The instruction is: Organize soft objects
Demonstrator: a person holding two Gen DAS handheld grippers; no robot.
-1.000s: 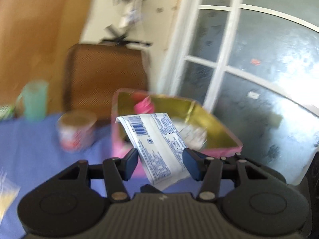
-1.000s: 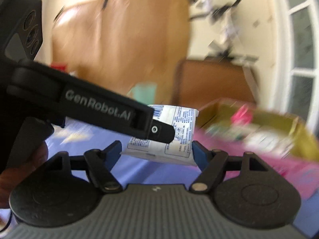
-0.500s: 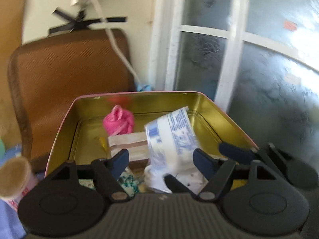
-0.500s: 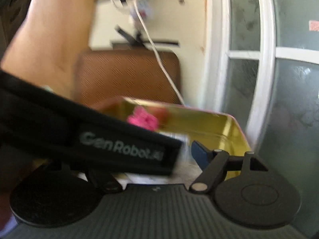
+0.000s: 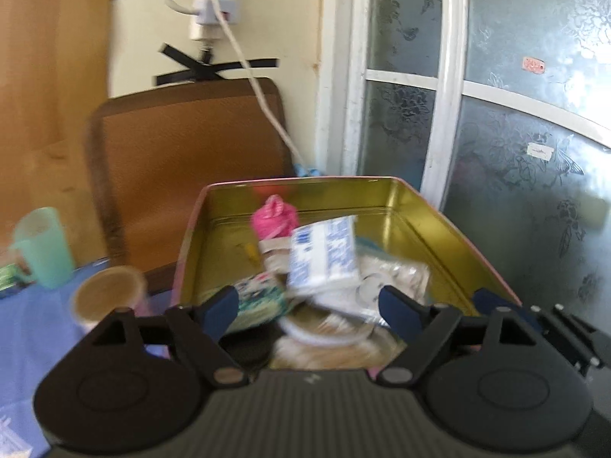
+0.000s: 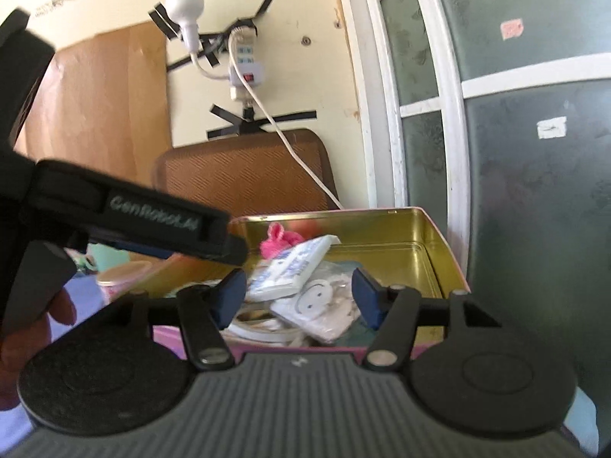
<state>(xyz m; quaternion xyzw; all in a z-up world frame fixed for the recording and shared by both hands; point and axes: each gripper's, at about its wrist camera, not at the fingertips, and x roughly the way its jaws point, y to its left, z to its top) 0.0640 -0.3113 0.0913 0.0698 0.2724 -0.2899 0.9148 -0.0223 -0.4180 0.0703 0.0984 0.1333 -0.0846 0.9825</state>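
A pink tin with a gold inside holds several soft things. A white and blue packet lies tilted on top of the pile, free of both grippers. A pink knitted item sits at the back of the tin. A white pouch with a smiley face lies in front. My left gripper is open over the tin's near end. My right gripper is open and empty just before the tin's near wall. The left gripper's body crosses the right wrist view.
A round paper tub and a green plastic mug stand on the blue cloth left of the tin. A brown chair back stands behind. A frosted glass door is on the right.
The left gripper carried the white and blue packet over the tin, opened and let it go. The packet now lies on the pile in the tin. Both grippers moved right toward the tin.
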